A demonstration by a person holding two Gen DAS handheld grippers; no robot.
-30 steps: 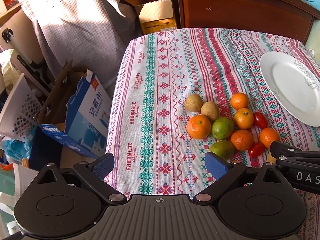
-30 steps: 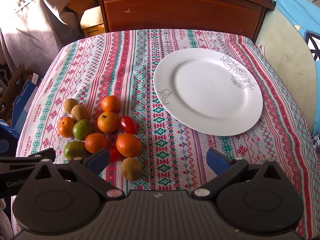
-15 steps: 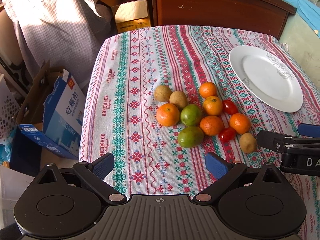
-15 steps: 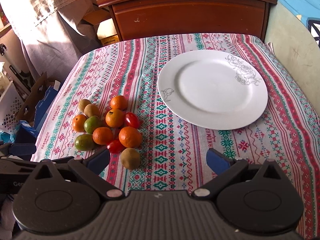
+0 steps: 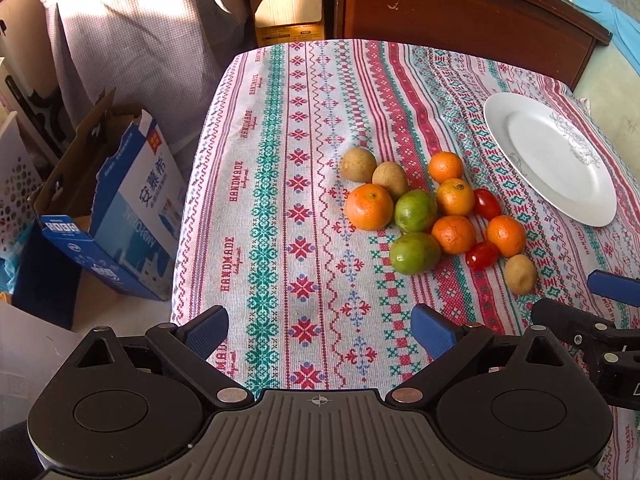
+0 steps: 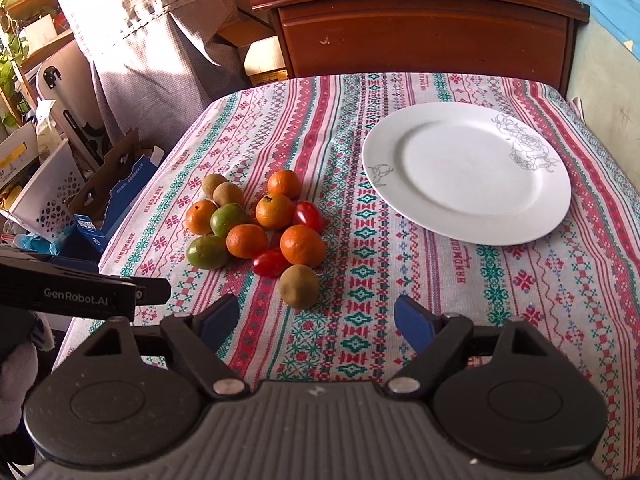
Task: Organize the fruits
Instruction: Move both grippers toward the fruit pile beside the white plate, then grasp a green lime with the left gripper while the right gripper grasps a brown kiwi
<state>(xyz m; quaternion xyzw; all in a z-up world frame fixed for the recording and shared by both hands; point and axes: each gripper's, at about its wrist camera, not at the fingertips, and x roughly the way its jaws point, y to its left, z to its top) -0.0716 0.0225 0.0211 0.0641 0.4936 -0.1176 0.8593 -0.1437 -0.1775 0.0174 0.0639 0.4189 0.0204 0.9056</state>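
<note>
Twelve fruits sit bunched on your tablecloth [image 6: 460,264], left of the plate [image 6: 466,172], which has nothing on it. You have five oranges [image 6: 302,245], two green fruits [image 6: 207,252], two tomatoes [image 6: 308,216] and three kiwis [image 6: 299,286] in that bunch. One kiwi lies at the near edge, touching a tomato [image 6: 271,262] and sitting just below the nearest orange; the other two kiwis [image 5: 358,165] rest side by side at the far left corner. The plate lies flat, apart from the fruit, with a rose drawn near its rim.

Your left gripper [image 5: 320,330] hovers over bare cloth near the table's front edge, jaws spread wide with nothing between them. Your right gripper [image 6: 316,320] hangs low just in front of the near kiwi, jaws spread wide as well and holding nothing. From the left camera, you can see the right gripper's finger [image 5: 614,283] beside that kiwi [image 5: 520,274]. Left of the table sits a blue carton [image 5: 120,208].
</note>
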